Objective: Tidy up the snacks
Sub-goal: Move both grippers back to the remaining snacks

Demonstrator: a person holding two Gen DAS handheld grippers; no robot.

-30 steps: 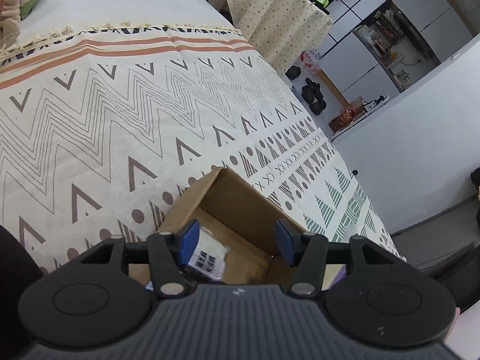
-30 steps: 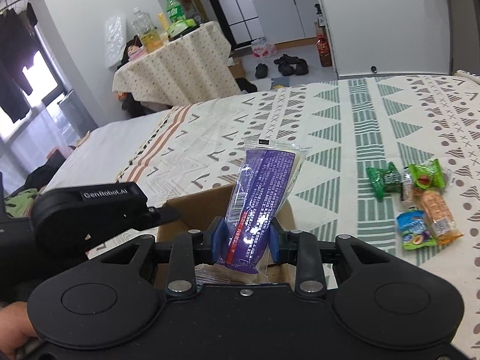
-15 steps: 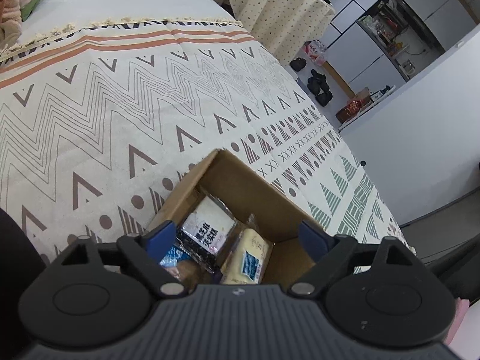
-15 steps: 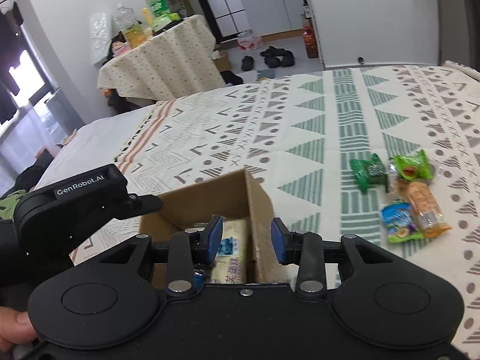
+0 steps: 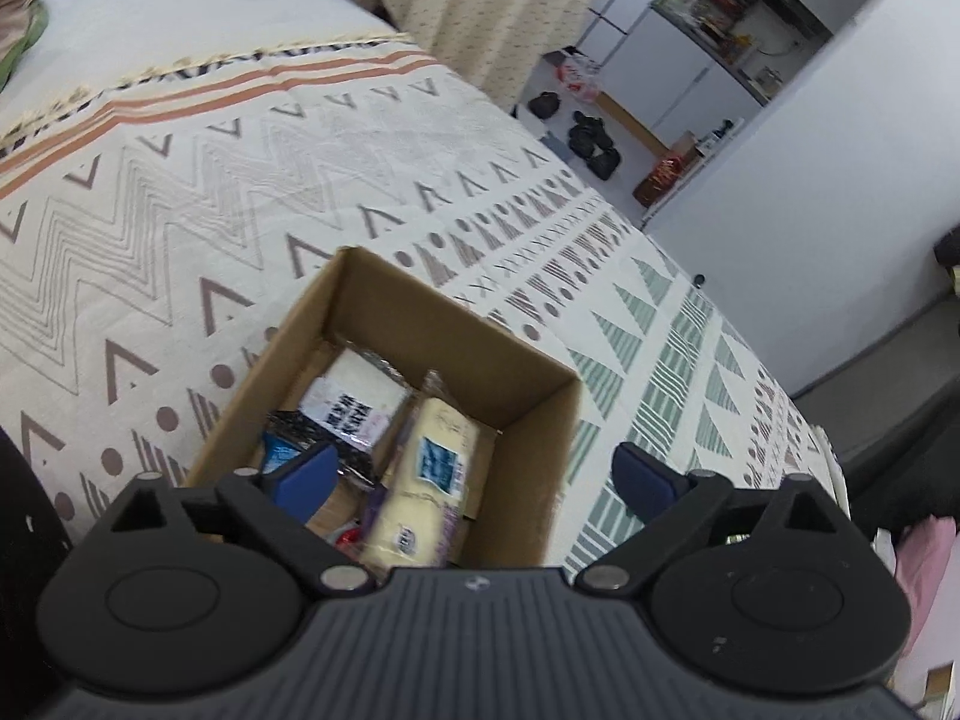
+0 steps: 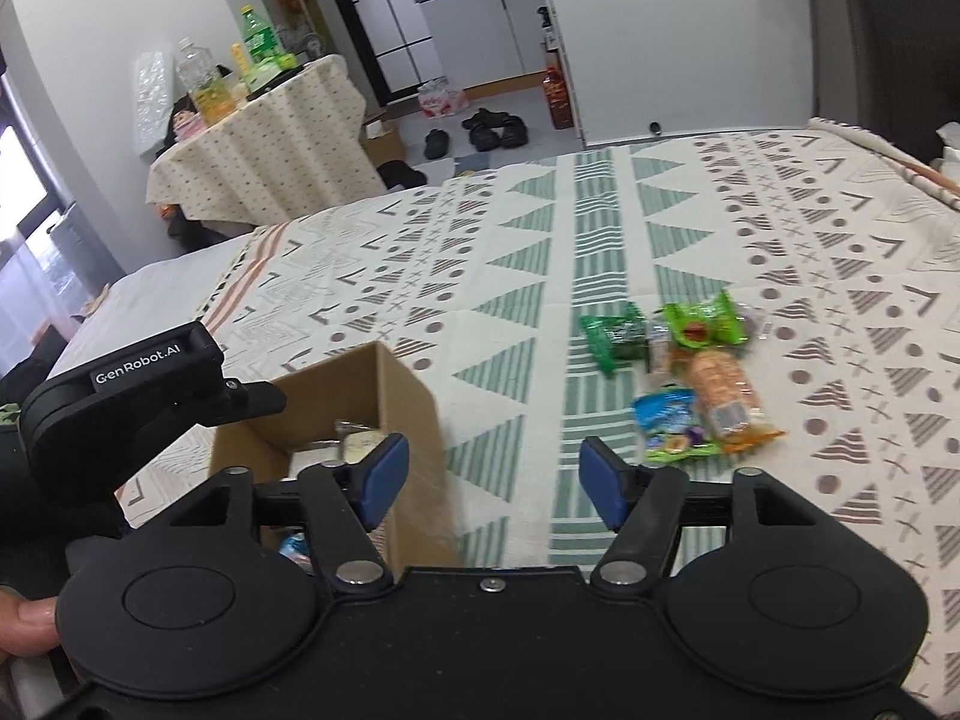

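An open cardboard box [image 5: 528, 420] [image 6: 408, 396] stands on the patterned bedspread and holds several snack packets, among them a cream one [image 5: 432, 468] and a black-and-white one [image 5: 354, 402]. My left gripper [image 5: 474, 480] hangs over the box's near right corner, its jaws still opening, nothing between them. My right gripper [image 6: 492, 480] is just right of the box, its jaws opening and empty. A small heap of loose snacks lies further right: a green packet [image 6: 612, 336], a bright green one [image 6: 702, 324], an orange one [image 6: 726, 396] and a blue one [image 6: 672, 426].
The bedspread [image 6: 780, 240] stretches far to the right and back. A table under a dotted cloth [image 6: 264, 156] carries bottles beyond the bed's far edge. Shoes [image 6: 492, 129] lie on the floor. A person's thumb [image 6: 27, 621] shows at the lower left.
The right gripper let go of the purple packet, which is now in the box, then swung right with jaws widening. The left gripper's jaws spread wide and it drew back, showing more of the box.
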